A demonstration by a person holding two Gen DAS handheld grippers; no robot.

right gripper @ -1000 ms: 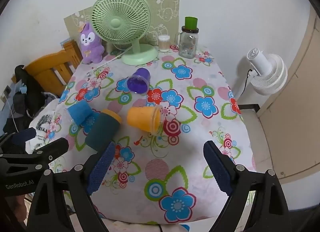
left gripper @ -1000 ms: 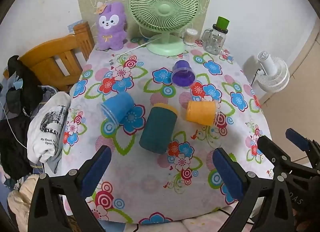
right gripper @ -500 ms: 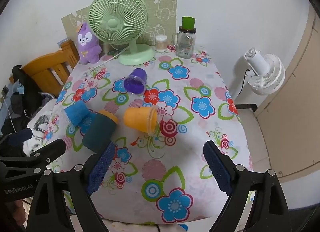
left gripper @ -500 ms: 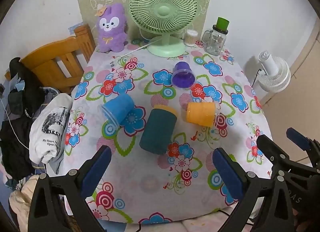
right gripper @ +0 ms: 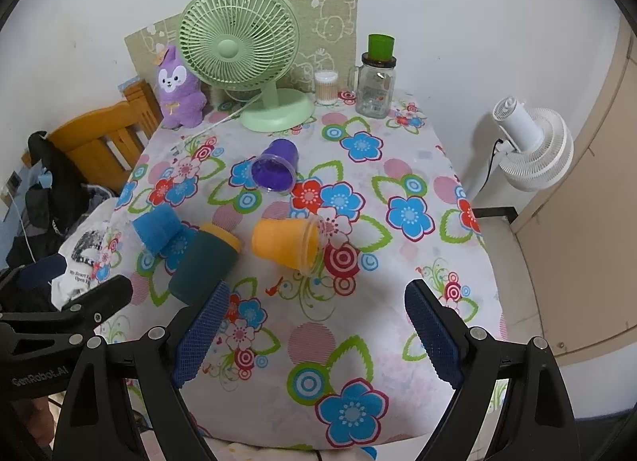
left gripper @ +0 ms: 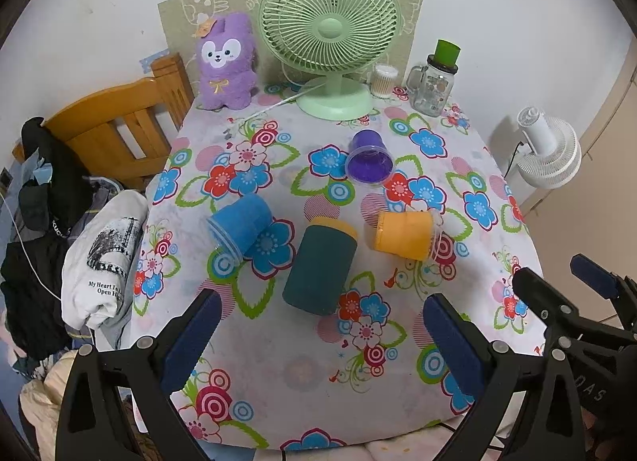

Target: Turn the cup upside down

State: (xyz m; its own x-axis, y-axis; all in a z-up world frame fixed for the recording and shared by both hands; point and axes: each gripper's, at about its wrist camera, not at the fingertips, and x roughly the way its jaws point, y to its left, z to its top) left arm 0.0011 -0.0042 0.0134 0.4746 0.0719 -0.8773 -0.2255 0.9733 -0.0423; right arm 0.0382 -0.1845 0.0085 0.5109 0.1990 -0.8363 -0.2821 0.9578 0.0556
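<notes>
Four cups lie on their sides mid-bench, the orange cup (right gripper: 286, 243) nearest the right gripper (right gripper: 314, 339), whose jaws, like the left gripper's (left gripper: 318, 337), gape empty, seemingly poised to choose.

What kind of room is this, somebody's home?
Probably a lived-in home room: a table under a flowered tablecloth, a purple plush toy beside a green desk fan, clothes heaped by a wooden chair.

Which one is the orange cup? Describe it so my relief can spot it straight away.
Start at the green desk fan at the back of the flowered table. Come forward past the purple cup to three cups lying on their sides. The orange cup is the rightmost, beside the dark teal cup, its clear rim pointing right.
</notes>
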